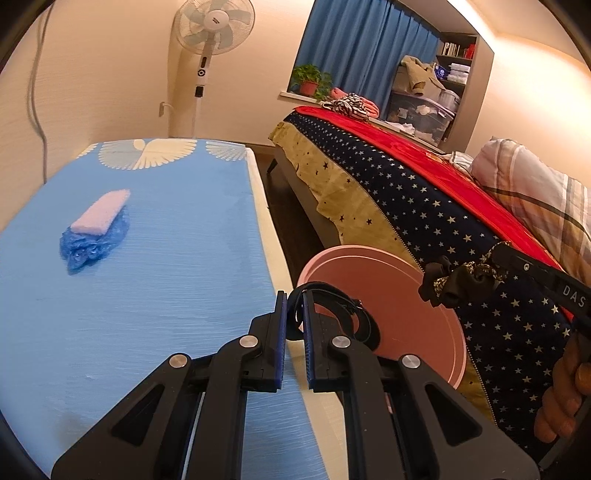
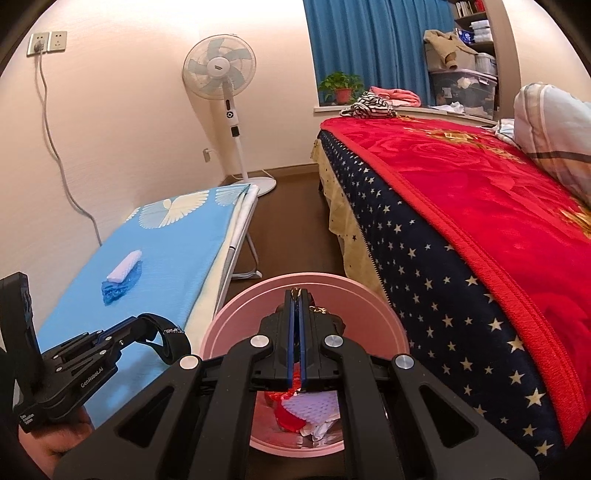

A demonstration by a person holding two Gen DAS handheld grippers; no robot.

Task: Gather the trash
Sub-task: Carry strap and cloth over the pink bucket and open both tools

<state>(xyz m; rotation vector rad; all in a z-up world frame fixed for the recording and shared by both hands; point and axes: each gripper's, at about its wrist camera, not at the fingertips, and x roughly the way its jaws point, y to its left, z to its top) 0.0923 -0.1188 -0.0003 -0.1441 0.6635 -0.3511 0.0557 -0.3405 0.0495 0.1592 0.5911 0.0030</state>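
Note:
A pink round bin [image 1: 399,295] [image 2: 369,299] stands on the floor between the blue-covered table and the bed, with red and white trash [image 2: 306,410] in its bottom. My left gripper [image 1: 294,299] is shut on a black strap [image 1: 347,314] at the table's right edge, beside the bin; it also shows in the right wrist view [image 2: 147,326]. My right gripper [image 2: 298,295] is shut on a black ruffled scrunchie [image 1: 454,282] and holds it above the bin. A white foam piece [image 1: 101,212] [image 2: 125,266] lies on a crumpled blue plastic cover [image 1: 88,247] on the table.
The blue table [image 1: 147,295] [image 2: 177,251] is at left. A bed [image 1: 424,206] [image 2: 480,221] with a red blanket and starred cover is at right. A standing fan [image 1: 212,29] [image 2: 221,70] is by the far wall. A narrow floor aisle runs between table and bed.

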